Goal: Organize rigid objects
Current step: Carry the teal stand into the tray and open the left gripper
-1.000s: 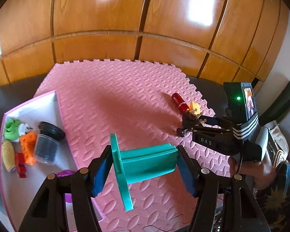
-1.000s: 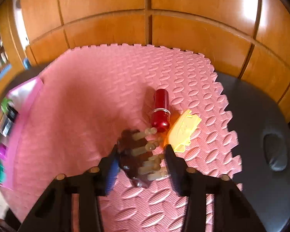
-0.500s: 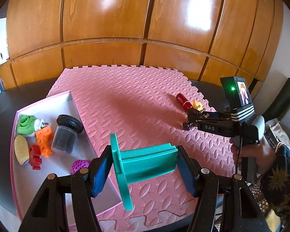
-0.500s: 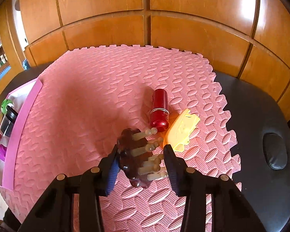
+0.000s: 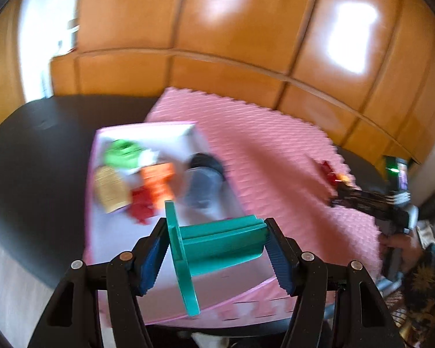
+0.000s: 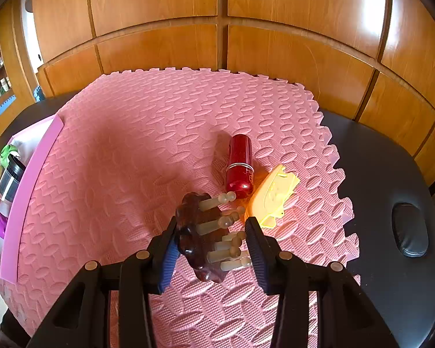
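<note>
Left wrist view showed the left gripper point(image 5: 217, 249) clamping a teal spool point(image 5: 214, 246) over the part-filled tray point(image 5: 148, 129), while the right gripper point(image 6: 211, 242) pinched a brown brush point(image 6: 201, 232), with a red tube point(image 6: 239, 165) and yellow piece point(image 6: 274, 195) left beyond its fingers.

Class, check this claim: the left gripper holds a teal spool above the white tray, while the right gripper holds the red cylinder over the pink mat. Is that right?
Not quite. In the right wrist view the right gripper holds a brown pegged brush; the red cylinder lies on the pink mat. The left gripper does hold the teal spool above the white tray.
</note>
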The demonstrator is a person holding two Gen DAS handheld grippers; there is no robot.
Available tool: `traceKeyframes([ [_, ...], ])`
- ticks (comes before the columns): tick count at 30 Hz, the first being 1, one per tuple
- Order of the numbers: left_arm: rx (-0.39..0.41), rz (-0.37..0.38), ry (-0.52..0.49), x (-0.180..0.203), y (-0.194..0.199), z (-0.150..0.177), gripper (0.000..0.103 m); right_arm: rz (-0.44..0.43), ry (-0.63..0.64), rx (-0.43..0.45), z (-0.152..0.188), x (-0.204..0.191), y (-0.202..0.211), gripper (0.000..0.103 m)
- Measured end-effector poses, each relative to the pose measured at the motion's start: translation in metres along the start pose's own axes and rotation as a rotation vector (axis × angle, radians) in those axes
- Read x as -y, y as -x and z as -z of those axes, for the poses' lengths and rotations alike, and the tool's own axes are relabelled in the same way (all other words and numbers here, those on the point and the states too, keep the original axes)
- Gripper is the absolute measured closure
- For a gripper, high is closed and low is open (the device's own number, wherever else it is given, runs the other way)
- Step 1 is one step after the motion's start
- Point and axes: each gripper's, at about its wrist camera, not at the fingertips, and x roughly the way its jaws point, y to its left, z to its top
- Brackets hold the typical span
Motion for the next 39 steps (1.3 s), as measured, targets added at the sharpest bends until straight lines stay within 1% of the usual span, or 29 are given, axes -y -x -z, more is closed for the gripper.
traceKeyframes([
  [3,-0.017,-0.056,0.034,-0.023,-0.004,0.006,0.038,0.0,0.0,0.0,0.0,0.0,0.0,0.059],
  [7,-0.04,-0.103,0.024,-0.037,-0.013,0.013,0.038,0.0,0.0,0.0,0.0,0.0,0.0,0.059],
  [14,-0.084,-0.146,-0.013,-0.048,-0.038,0.015,0.038,0.003,-0.002,-0.001,0.001,0.001,0.001,0.059],
  [19,-0.11,-0.177,-0.018,-0.056,-0.055,0.013,0.038,0.003,-0.001,-0.001,0.0,0.001,0.001,0.059],
  [24,-0.093,-0.189,-0.04,-0.055,-0.065,0.008,0.037,0.004,-0.001,0.0,0.0,0.001,0.001,0.059],
  [30,-0.093,-0.23,-0.056,-0.055,-0.082,0.003,0.038,0.008,0.003,0.001,-0.001,0.001,0.001,0.059],
  [34,-0.091,-0.197,-0.04,-0.055,-0.077,0.005,0.032,0.012,0.009,0.002,-0.001,0.0,0.001,0.059],
  [37,-0.072,-0.186,-0.026,-0.052,-0.067,0.008,0.025,0.014,0.011,0.003,-0.002,0.001,0.001,0.059],
  [38,-0.063,-0.193,-0.019,-0.051,-0.064,0.008,0.019,0.015,0.012,0.003,-0.001,0.0,0.001,0.059],
  [39,-0.052,-0.196,-0.007,-0.052,-0.06,0.009,0.018,0.016,0.013,0.003,-0.001,-0.001,0.001,0.059],
])
